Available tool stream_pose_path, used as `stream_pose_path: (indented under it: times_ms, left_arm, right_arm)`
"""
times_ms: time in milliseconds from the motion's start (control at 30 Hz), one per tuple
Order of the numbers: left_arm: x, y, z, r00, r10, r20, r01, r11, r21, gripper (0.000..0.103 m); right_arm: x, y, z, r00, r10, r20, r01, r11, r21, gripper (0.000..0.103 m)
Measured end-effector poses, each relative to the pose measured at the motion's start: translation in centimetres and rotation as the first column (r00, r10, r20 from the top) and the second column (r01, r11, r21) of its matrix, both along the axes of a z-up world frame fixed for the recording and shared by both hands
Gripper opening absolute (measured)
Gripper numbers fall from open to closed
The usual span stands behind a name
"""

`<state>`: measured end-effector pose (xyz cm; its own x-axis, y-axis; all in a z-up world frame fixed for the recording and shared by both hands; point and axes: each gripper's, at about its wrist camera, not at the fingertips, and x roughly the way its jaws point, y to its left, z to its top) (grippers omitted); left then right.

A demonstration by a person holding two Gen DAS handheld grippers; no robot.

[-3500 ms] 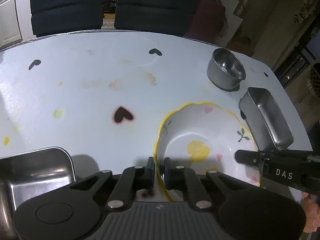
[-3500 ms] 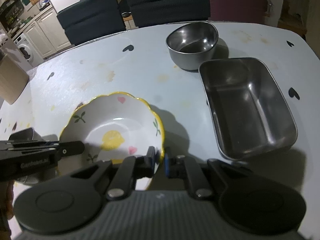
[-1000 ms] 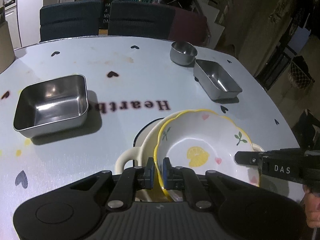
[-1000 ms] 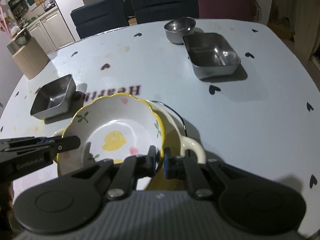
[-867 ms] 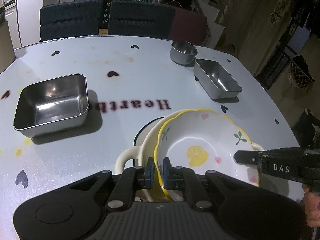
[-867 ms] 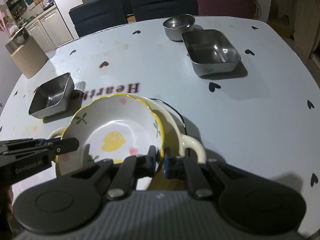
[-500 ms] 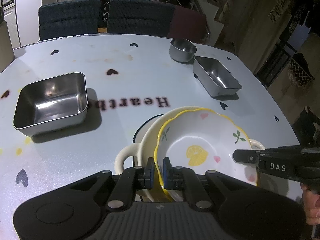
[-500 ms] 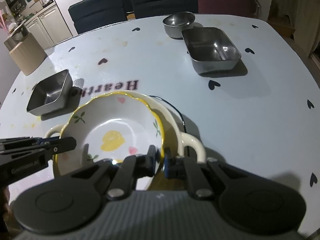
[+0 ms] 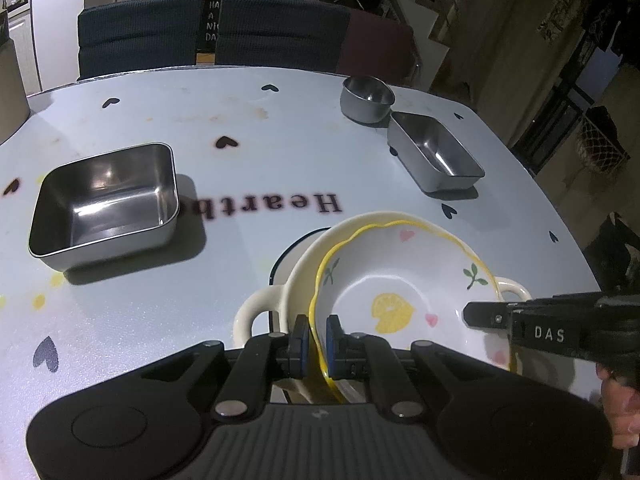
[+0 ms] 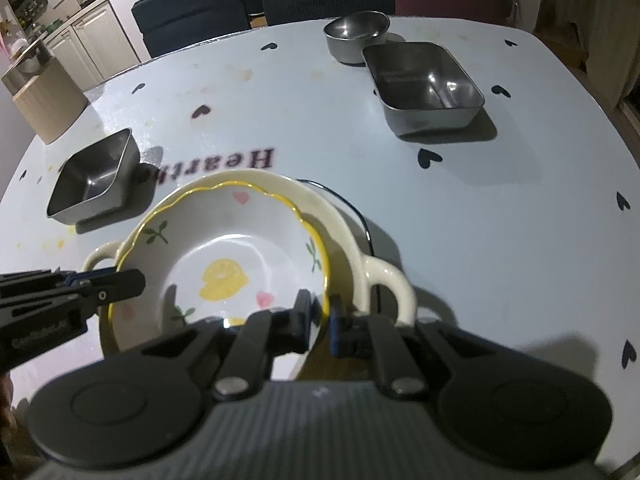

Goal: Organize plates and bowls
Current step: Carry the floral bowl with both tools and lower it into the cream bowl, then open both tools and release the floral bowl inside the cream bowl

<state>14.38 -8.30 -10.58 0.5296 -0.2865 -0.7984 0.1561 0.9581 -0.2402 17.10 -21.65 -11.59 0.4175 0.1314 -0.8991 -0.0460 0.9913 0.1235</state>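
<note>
Both grippers, left gripper and right gripper, have jaws clamped on opposite rims of the lemon bowl, nested in the handled cream dish. Release outstanding; three steel containers remain scattered across the counter.

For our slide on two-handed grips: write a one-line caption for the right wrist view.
Right gripper and left gripper pinch opposite rims of the lemon bowl over a cream two-handled dish.

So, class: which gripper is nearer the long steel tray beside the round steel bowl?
Right. The right gripper clamps the lemon bowl's rim on the side facing the long tray; the left gripper clamps the opposite rim, nearer the square tray.
</note>
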Motion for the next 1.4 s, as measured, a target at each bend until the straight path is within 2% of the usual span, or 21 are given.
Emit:
stream_pose_path:
  times_ms: [333,500,867,1000,1200,1233,1267,1333,1400]
  left_arm:
    - [0.0,0.1,0.1,1.0,-0.008,-0.002,0.008,1.0,-0.015,0.009]
    - [-0.1,0.3,0.3,1.0,-0.009,0.002,0.009,1.0,-0.019,0.009]
    - [-0.2,0.5,0.5,1.0,-0.013,0.007,0.013,1.0,-0.02,0.009]
    - [-0.5,0.7,1.0,1.0,-0.016,0.026,0.016,0.999,-0.027,0.009]
    - [-1.4,1.2,3.1,0.995,-0.016,0.099,0.019,0.999,-0.033,0.012]
    - [-1.5,1.4,3.5,0.994,-0.012,0.111,0.016,0.999,-0.034,0.017]
    - [-1.6,1.6,3.9,0.993,-0.005,0.118,0.01,0.999,-0.038,0.029]
    - [-1.6,2.3,4.5,0.991,0.017,0.129,-0.011,0.999,-0.047,0.044]
    - [-1.7,3.1,5.0,0.988,0.041,0.148,-0.036,0.999,-0.039,0.056]
  right_arm:
    - [0.0,0.0,0.1,1.0,-0.009,-0.014,0.009,1.0,-0.006,0.014]
    - [-0.1,-0.4,1.4,0.999,-0.03,0.039,0.029,0.999,0.024,0.018]
    - [-0.4,-0.3,1.8,0.998,-0.026,0.051,0.025,0.999,0.024,0.019]
    - [-1.2,-0.1,3.4,0.995,-0.008,0.1,0.002,0.999,0.054,0.019]
    - [-2.3,0.0,4.6,0.989,0.0,0.146,-0.005,0.999,0.038,0.019]
    - [-2.4,0.0,4.8,0.987,-0.005,0.159,-0.001,0.999,0.039,0.02]
    - [-2.5,-0.1,5.0,0.985,-0.009,0.171,0.001,0.999,0.043,0.021]
    - [-2.5,-0.1,5.4,0.981,-0.021,0.193,0.011,0.999,0.054,0.03]
    - [-2.3,0.2,5.8,0.975,-0.023,0.221,0.009,0.998,0.06,0.045]
